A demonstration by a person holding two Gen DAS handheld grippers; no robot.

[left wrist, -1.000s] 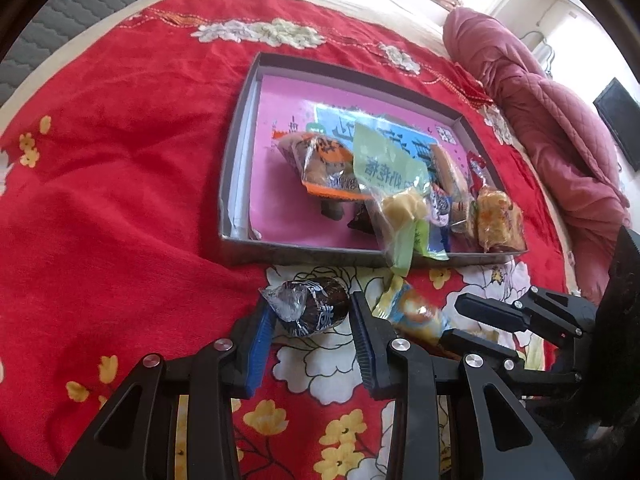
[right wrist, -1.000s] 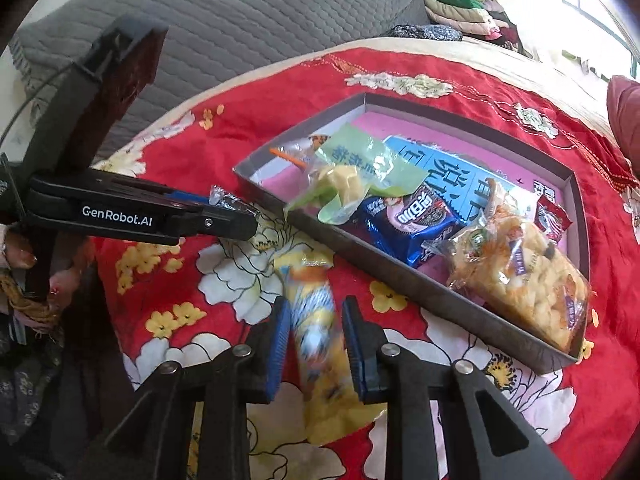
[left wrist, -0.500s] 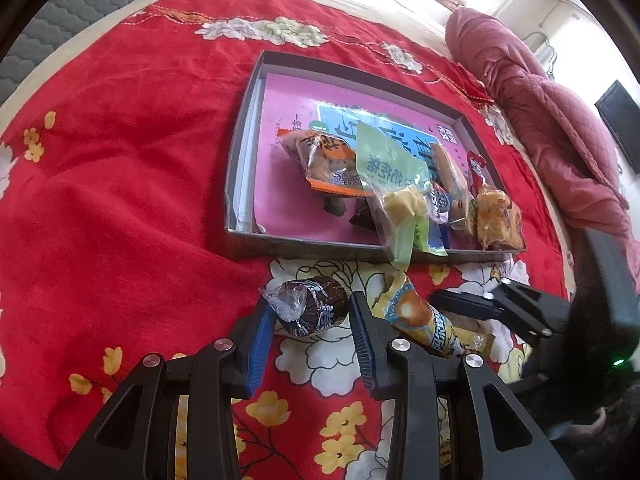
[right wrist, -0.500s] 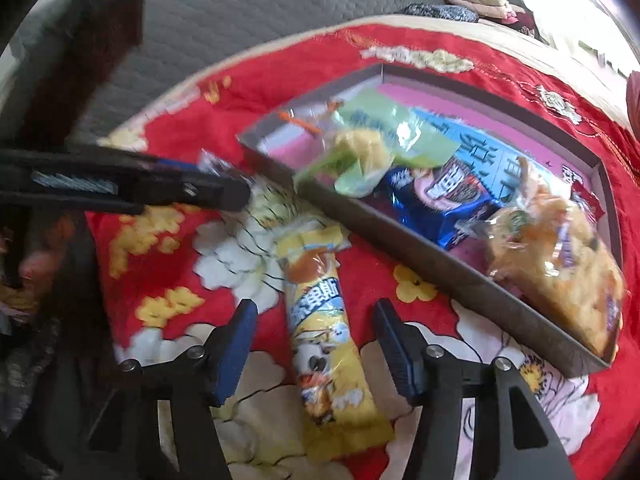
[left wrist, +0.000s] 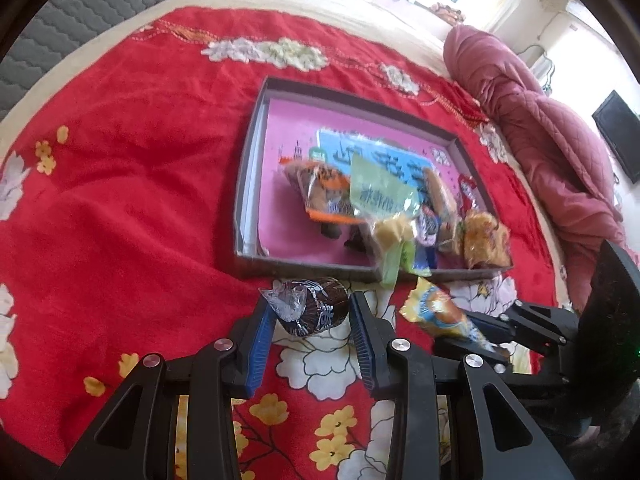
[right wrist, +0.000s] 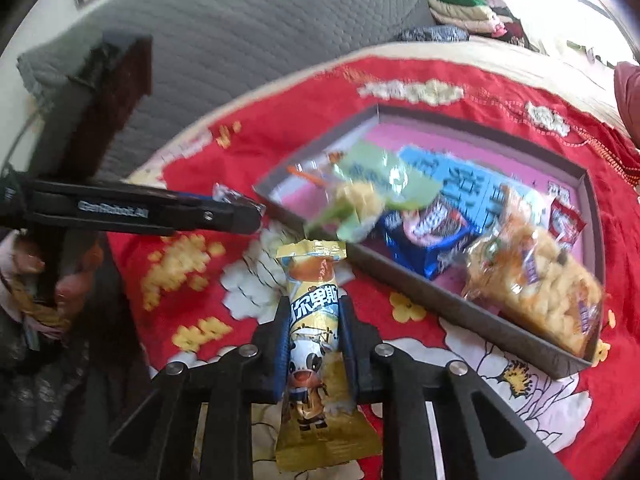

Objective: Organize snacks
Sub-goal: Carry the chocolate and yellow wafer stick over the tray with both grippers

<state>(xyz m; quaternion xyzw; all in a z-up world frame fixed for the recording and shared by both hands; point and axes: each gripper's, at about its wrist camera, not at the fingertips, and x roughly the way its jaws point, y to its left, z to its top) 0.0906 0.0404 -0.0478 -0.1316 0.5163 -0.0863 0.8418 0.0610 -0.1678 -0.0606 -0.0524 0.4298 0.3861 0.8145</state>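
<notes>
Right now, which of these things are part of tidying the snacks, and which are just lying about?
Part of the job:
- yellow cow-print snack, in the right gripper; its jaws are closing on it
- dark round wrapped snack, in the left gripper
- grey tray
- snack packets in the tray

Just lying about:
- red flowered blanket
- pink quilt
- folded clothes
</notes>
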